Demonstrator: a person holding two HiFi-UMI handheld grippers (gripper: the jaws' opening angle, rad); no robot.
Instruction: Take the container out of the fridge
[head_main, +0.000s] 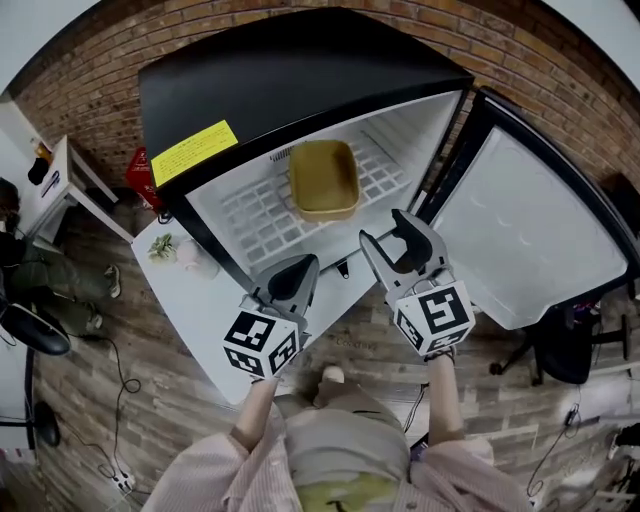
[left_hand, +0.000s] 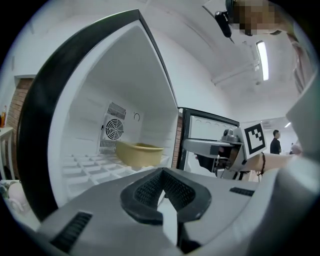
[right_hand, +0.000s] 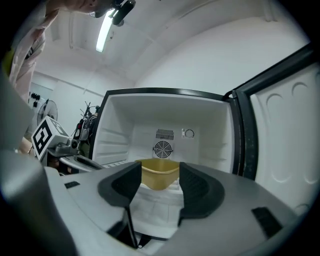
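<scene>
The yellow container (head_main: 324, 178) sat on the fridge (head_main: 300, 80) shelf with clear room around it, the door (head_main: 530, 230) standing wide. The right gripper (head_main: 382, 226) gaped empty just outside; the left gripper (head_main: 300, 268) was closed on nothing.

The white grid shelf (head_main: 250, 215) inside the black fridge (head_main: 290, 75) has a tan rectangular plastic container (head_main: 324, 178) sitting flat on it, toward the back wall. The white worktop (head_main: 195, 310) just left carries a little green plant (head_main: 162, 246).
</scene>
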